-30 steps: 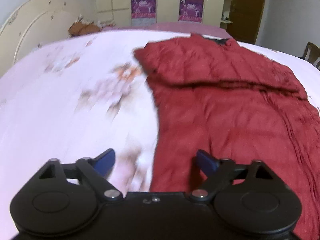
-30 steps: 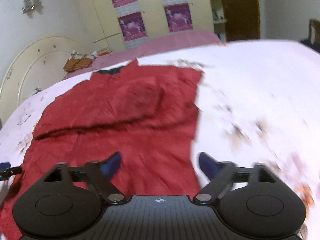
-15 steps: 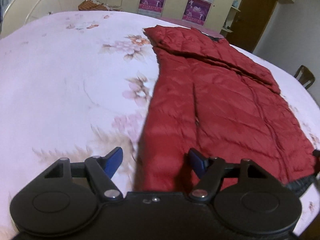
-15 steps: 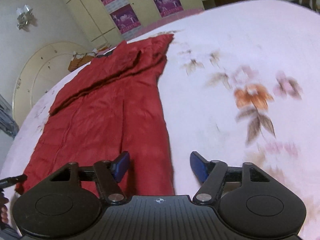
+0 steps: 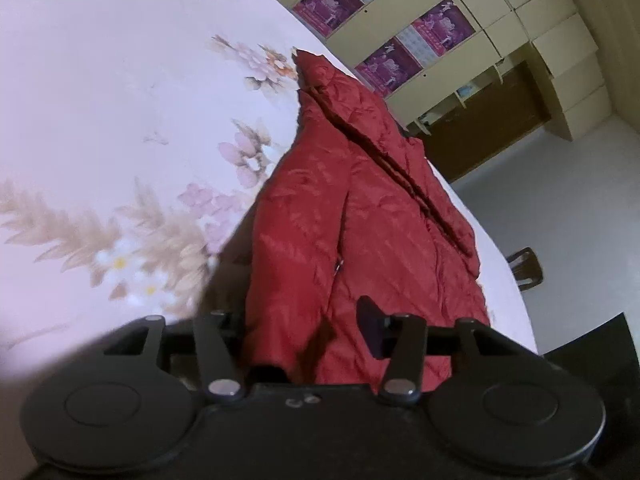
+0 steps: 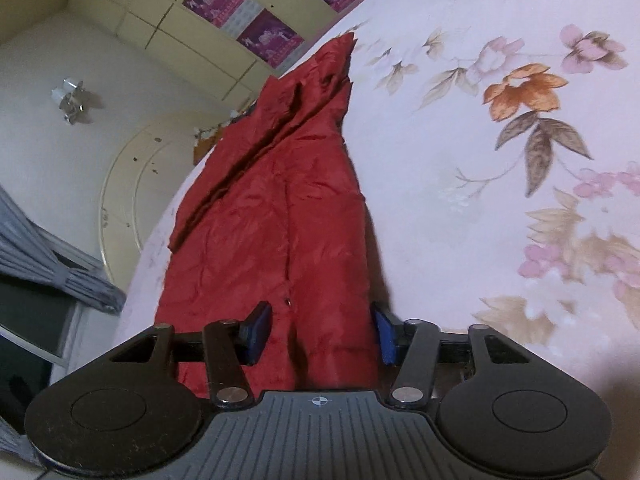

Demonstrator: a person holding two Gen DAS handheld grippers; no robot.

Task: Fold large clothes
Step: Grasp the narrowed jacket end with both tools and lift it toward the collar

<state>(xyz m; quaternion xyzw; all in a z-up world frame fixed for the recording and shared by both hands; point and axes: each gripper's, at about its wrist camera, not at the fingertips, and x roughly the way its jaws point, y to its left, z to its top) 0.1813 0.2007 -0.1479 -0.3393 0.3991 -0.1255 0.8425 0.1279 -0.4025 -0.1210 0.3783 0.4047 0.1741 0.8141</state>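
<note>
both tongs (image 5: 306, 328) (image 6: 320, 334) on red jacket (image 5: 360, 220)

- The jacket (image 5: 360, 216) is deep red all over, plain, with a faint sheen on its quilted cloth.
- The bedsheet (image 6: 460, 168) under the jacket is pale pink, printed with pink and orange flowers, brown leaves and beige fronds.
- The posters (image 5: 384, 68) beyond the jacket's far end are purple and magenta.
- The wardrobe (image 5: 512, 4) behind them is cream yellow.
- The curtain (image 6: 48, 256), left of the jacket in the right wrist view, is grey-blue.
- The pads (image 6: 256, 328) at the jacket's near hem are blue on black arms.
</note>
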